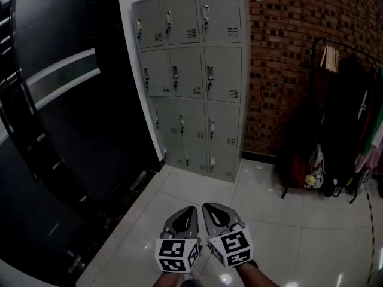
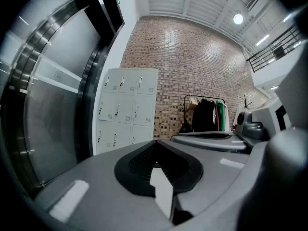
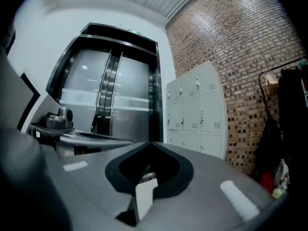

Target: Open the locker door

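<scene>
A grey bank of lockers [image 1: 192, 76] stands against the brick wall, three columns wide, every door closed with a small handle. It also shows far off as the lockers [image 2: 127, 110] in the left gripper view and the lockers [image 3: 197, 112] in the right gripper view. My left gripper [image 1: 192, 208] and right gripper [image 1: 206, 207] are held side by side low in the head view, well short of the lockers, over the floor. Both have jaws closed tip to tip with nothing between them.
A dark glass door with a metal frame [image 1: 66, 130] fills the left side. A clothes rack [image 1: 344, 124] with dark garments and bags stands right of the lockers. White glossy floor tiles [image 1: 287, 232] lie between me and the lockers.
</scene>
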A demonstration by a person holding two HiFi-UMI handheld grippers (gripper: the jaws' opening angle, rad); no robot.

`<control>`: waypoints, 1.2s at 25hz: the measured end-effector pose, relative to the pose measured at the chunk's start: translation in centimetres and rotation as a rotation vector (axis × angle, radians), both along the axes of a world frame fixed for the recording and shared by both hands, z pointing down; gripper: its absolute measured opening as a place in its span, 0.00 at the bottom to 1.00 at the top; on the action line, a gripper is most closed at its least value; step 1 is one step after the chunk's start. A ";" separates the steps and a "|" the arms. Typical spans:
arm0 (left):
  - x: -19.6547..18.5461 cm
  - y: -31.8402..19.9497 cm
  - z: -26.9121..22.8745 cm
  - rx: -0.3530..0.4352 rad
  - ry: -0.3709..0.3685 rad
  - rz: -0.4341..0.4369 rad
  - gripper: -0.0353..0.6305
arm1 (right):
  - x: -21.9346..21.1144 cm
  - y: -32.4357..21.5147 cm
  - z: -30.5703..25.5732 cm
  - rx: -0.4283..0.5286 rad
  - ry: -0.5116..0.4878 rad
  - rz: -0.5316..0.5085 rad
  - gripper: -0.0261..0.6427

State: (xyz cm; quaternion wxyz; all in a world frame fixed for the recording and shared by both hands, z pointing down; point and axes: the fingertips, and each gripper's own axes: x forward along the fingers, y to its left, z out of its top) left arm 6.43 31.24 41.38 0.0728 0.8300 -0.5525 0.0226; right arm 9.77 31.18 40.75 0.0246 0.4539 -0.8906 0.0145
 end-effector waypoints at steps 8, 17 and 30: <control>-1.1 -6.7 0.5 0.006 0.012 0.007 0.06 | -1.0 -6.7 0.7 0.004 0.023 0.007 0.04; -5.1 -16.2 -0.1 -0.001 0.033 0.021 0.06 | -4.9 -16.1 0.2 -0.003 0.060 0.025 0.04; -11.3 -28.5 -0.3 -0.006 0.057 0.032 0.06 | -10.8 -28.3 -0.5 0.005 0.085 0.050 0.04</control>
